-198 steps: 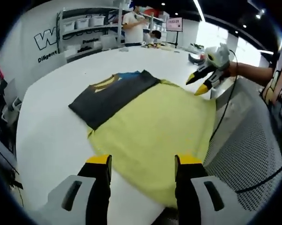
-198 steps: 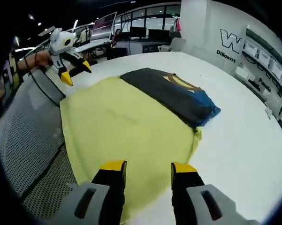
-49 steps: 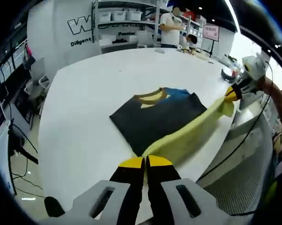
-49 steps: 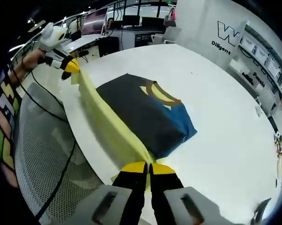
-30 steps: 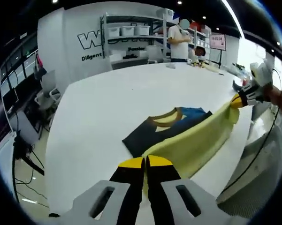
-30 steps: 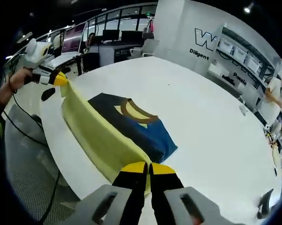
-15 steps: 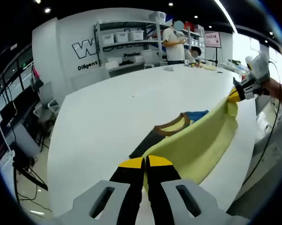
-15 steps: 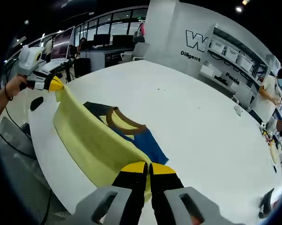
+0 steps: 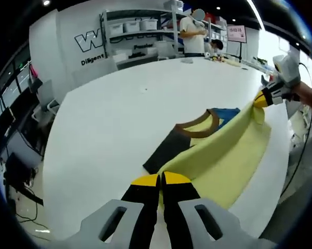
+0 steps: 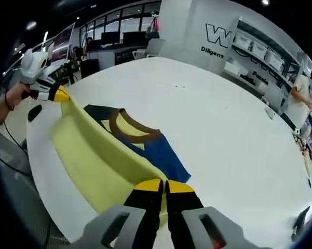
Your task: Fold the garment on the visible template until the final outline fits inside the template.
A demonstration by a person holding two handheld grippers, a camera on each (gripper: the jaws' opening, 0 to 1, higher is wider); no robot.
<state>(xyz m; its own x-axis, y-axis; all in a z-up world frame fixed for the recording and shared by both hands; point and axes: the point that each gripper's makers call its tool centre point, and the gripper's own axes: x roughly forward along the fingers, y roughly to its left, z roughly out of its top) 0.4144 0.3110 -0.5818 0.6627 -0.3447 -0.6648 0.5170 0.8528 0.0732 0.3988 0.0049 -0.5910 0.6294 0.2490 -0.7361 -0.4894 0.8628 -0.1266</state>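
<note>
Now both grippers (left [image 9: 160,181], right [image 10: 164,185]) clamp yellow garment [image 9: 223,155] hem, lifted over table [image 9: 109,119].

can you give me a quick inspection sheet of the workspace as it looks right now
surface: big white table, mostly bare.
job's things: garment with yellow body, dark and blue sleeves, brown collar; its yellow edge is lifted off the table between the two grippers. No separate template outline seen.
clutter: small items near the table's far end, too small to tell.
grippers: left gripper shut on the garment; right gripper shut on the garment.
cables: dark cable hanging below the right hand.
surroundings: shelves with bins, wall lettering, desks with monitors, a person standing by the shelves.
</note>
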